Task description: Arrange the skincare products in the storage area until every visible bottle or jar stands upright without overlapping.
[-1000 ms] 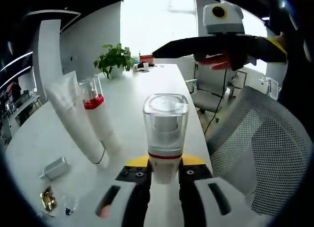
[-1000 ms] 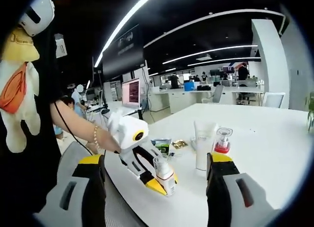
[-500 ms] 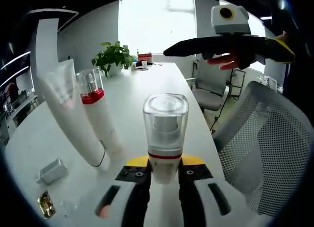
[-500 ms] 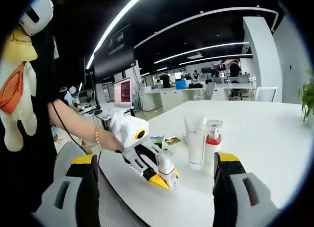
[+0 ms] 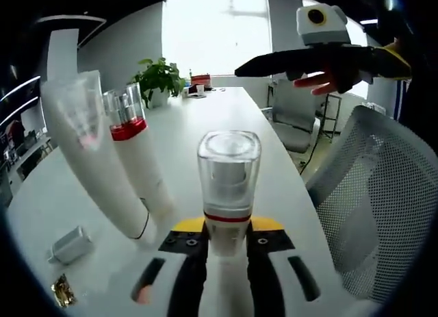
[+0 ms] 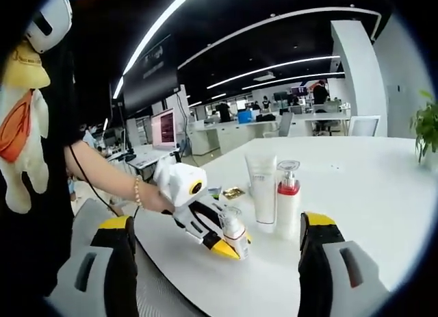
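**One bottle in my tool, two products already standing**

Nearest to me, my left tool [image 5: 226, 252] is clenched on the body of the clear-capped pump bottle [image 5: 228, 187], with a jaw on each side below its red ring. In the right gripper view this bottle [image 6: 235, 233] is close to the near edge of the white tabletop [image 6: 356, 194], with its base on or just above the surface; I cannot tell which. Its long axis is close to vertical and the clear cap points up.

My right tool [image 6: 215, 262] is released, with jaws wide apart and nothing between them, and it is held off the edge of the tabletop.

Just behind the held bottle stand the white tube [image 6: 261, 188] and the red-collared pump bottle [image 6: 287, 197], side by side, both upright with their tops up.

I judge the task is almost finished: two products stand, and the third must only be set down and released, apart from the others. Farther left lie small sachets [image 6: 235, 192], and a small grey item [image 5: 70, 243] lies flat.
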Motion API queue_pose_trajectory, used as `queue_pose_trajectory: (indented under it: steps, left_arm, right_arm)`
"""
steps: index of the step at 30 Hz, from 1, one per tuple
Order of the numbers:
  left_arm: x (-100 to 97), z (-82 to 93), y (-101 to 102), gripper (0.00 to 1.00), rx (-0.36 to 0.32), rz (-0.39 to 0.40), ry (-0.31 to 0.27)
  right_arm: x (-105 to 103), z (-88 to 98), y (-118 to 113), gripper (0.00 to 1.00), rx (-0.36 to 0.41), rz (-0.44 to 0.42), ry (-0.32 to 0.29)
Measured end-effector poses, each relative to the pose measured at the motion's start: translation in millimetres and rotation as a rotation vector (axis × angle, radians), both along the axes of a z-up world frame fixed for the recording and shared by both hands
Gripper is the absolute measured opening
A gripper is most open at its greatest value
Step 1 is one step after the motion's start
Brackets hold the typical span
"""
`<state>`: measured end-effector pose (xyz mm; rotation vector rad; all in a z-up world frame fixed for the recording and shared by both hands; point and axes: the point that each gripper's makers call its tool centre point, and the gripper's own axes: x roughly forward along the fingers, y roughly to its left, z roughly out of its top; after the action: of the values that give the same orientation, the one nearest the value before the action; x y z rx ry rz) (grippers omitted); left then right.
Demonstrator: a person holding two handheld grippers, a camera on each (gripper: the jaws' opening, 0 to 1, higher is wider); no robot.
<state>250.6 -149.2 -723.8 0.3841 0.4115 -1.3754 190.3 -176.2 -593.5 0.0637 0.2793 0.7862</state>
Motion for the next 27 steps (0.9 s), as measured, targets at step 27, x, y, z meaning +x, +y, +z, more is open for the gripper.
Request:
queue_pose_trajectory:
  steps: [27]
  left_arm:
    - [34.9, -5.9, -25.1, 0.22, -0.032, -0.019, -0.05]
  right_arm:
    - [3.4, -17.2, -8.4, 0.95, 0.011, -0.038, 0.058]
